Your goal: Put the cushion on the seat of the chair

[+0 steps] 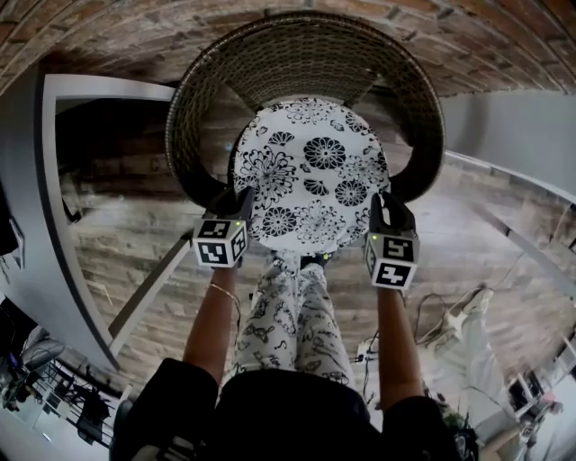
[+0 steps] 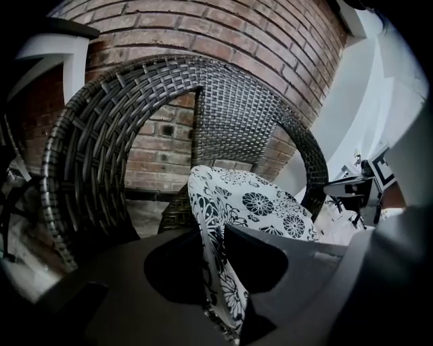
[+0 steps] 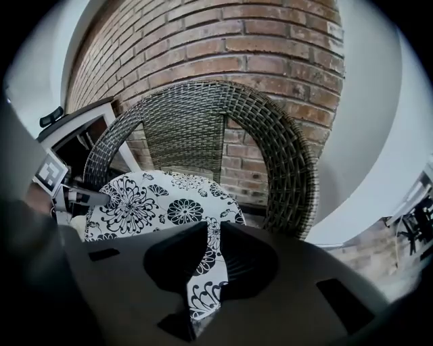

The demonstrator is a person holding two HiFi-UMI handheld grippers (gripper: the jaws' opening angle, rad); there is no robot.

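Brick wall (image 1: 108,27) behind; head view shows the cushion (image 1: 310,176) over the wicker chair (image 1: 193,117), seat hidden beneath. Left gripper view: left tool (image 2: 215,270) pinches its edge. Right gripper view: right tool (image 3: 206,260) likewise. Best lowered evenly, centred, before release.

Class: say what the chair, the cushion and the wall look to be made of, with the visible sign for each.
The chair: dark woven wicker, perhaps synthetic; interlaced strands show. The cushion: matte printed fabric, white with black flowers; its pinched edge bends softly. The wall: rough red brick; pale mortar joints.
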